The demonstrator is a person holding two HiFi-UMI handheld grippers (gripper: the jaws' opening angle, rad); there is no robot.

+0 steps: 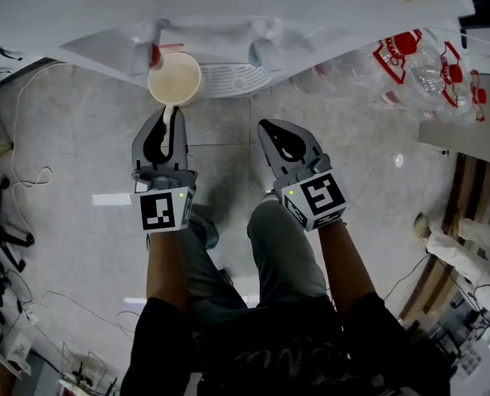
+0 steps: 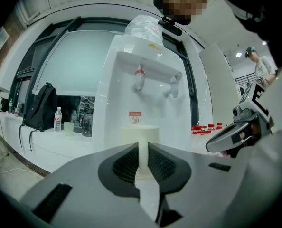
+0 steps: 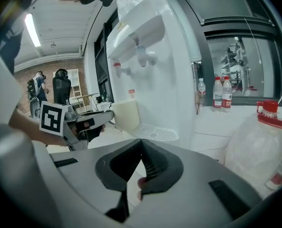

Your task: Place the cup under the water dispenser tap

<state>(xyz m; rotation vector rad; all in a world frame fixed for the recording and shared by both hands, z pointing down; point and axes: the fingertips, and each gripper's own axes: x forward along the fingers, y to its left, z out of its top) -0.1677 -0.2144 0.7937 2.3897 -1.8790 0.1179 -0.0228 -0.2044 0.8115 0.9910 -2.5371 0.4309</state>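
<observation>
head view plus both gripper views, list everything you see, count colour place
water dispenser: one, white, ahead
taps: two, one red-marked, dispenser front
drip tray: one, white, below taps
cup: one, cream, at the drip tray's edge, by the taps
large jugs: at least two, clear, red caps, right
small bottles: three, clear, ledge by window
backpack: one, black, left counter
left gripper: one, grey, shut on cup wall
right gripper: one, grey, shut, empty

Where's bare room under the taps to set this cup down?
The drip tray grille is bare, bordered by the cup in the left claw and the dispenser front. Right of the dispenser, red-capped bottles crowd in.
</observation>
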